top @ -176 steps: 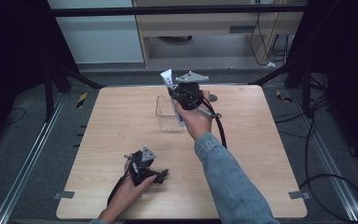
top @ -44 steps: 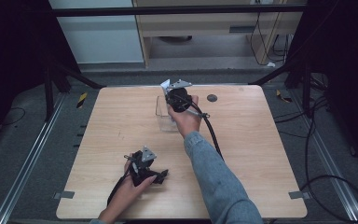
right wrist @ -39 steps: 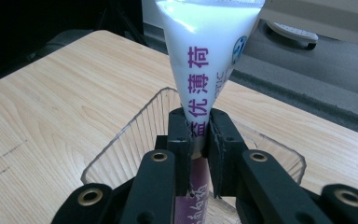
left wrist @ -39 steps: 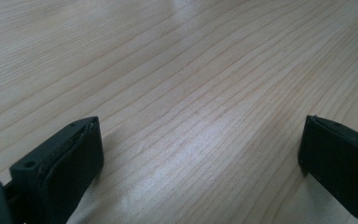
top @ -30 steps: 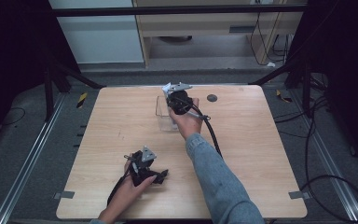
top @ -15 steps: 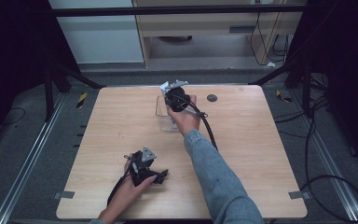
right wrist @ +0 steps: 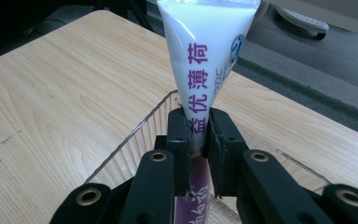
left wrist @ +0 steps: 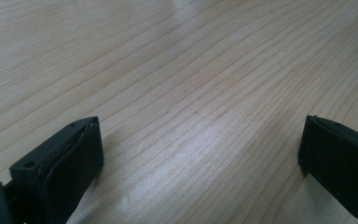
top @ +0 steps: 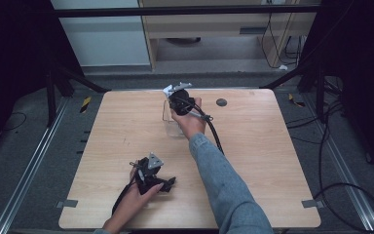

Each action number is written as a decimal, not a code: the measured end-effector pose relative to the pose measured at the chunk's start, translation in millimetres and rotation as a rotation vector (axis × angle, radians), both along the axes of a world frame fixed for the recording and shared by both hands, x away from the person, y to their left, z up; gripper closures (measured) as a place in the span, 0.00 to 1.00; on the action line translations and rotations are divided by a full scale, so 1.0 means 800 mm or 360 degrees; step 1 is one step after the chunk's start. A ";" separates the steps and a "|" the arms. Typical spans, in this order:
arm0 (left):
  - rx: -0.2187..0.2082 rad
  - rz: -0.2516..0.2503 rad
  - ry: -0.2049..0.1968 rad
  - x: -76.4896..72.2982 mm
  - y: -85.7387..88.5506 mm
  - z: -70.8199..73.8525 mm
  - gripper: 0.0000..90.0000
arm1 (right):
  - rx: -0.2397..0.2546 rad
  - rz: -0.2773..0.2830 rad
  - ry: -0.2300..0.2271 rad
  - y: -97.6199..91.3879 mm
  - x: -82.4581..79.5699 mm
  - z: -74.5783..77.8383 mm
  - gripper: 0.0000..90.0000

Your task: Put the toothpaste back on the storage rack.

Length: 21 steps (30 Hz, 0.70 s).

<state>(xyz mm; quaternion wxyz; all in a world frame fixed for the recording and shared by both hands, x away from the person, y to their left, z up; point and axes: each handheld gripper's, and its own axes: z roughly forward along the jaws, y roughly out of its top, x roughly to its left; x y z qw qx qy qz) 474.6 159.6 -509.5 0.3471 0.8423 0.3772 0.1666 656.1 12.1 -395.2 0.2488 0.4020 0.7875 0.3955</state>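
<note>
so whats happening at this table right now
A person works a gripper in each hand. The right gripper is shut on a white tube with purple lettering, holding it over a clear plastic container near the far edge of the wooden table. The left gripper sits open and empty, low over the near part of the table.

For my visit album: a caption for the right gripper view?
Right gripper pinching a white tube above a clear plastic box.

1 overhead cam, 2 close claw cams
</note>
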 end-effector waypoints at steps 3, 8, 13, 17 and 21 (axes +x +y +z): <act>0.0001 -0.0001 0.0002 0.000 0.000 0.000 0.00 | -0.0029 0.0015 -0.0004 0.005 0.002 0.000 0.89; 0.0002 0.0000 0.0001 0.000 0.000 0.000 0.00 | -0.0047 0.0021 -0.0004 0.011 0.003 -0.001 0.88; 0.0002 -0.0001 0.0001 0.000 0.000 0.000 0.00 | -0.0063 0.0036 0.0001 0.016 0.005 -0.002 0.88; 0.0002 -0.0001 0.0001 0.000 0.000 0.000 0.00 | -0.0059 0.0036 0.0012 0.017 0.007 -0.003 0.88; 0.0002 -0.0001 0.0002 0.000 0.000 0.000 0.00 | -0.0052 0.0038 0.0024 0.017 0.007 -0.003 0.87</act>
